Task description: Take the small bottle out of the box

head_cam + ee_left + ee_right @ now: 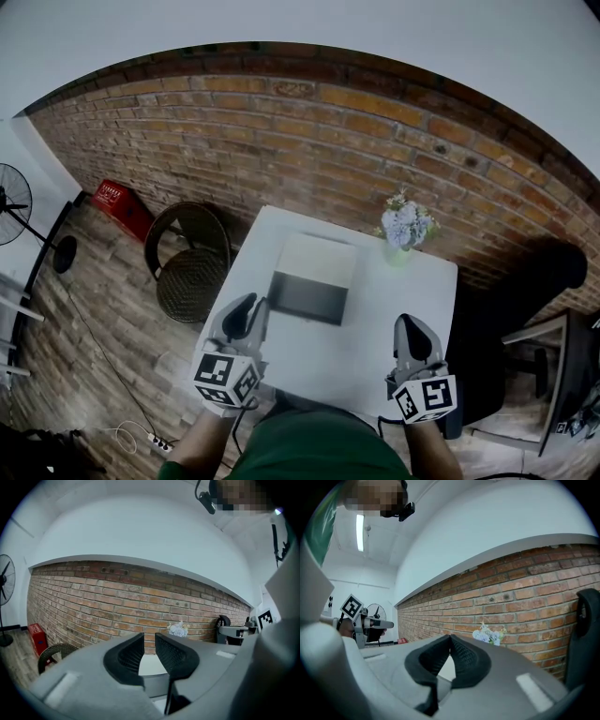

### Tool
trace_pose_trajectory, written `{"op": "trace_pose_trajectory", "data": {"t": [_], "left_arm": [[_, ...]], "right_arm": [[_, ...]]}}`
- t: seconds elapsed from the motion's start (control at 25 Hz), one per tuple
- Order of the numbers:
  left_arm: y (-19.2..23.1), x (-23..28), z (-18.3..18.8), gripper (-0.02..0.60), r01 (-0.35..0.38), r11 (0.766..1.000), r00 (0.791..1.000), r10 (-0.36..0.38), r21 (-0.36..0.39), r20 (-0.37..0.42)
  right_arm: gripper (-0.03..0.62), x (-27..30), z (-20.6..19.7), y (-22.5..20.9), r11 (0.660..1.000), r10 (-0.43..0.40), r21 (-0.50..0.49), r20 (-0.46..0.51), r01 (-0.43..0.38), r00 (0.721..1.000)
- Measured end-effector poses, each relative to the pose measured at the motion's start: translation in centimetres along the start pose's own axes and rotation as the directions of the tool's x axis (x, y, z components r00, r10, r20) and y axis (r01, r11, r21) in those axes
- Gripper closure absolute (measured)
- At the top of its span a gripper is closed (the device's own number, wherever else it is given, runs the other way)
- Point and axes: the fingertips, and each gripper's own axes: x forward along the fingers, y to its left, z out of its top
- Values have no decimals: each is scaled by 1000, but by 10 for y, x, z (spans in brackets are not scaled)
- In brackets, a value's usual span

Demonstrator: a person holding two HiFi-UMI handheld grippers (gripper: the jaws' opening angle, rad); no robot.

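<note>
Box (pixel 314 278): one, rectangular, pale cream on its farther upper part, dark grey on its nearer part; whether the dark part is an open interior or a side wall cannot be told. Sits flat on the white table (pixel 403 309), left of centre, towards the far edge, its sides roughly parallel to the table's edges. Contents not discernible.

Flower vase (pixel 405 228) on white table (pixel 417 305); wicker chair (pixel 192 279), red crate (pixel 122 208), fan (pixel 12 202) left.
</note>
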Motion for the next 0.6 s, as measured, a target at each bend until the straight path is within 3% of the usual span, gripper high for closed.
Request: {"op": "trace_pose_trajectory", "data": {"t": [0.6], "left_arm": [[-2, 1, 0, 502, 23, 1000, 1000, -23, 14, -9]], "right_arm": [[591, -6, -1, 4, 1000, -11, -2, -3, 11, 1000]]}}
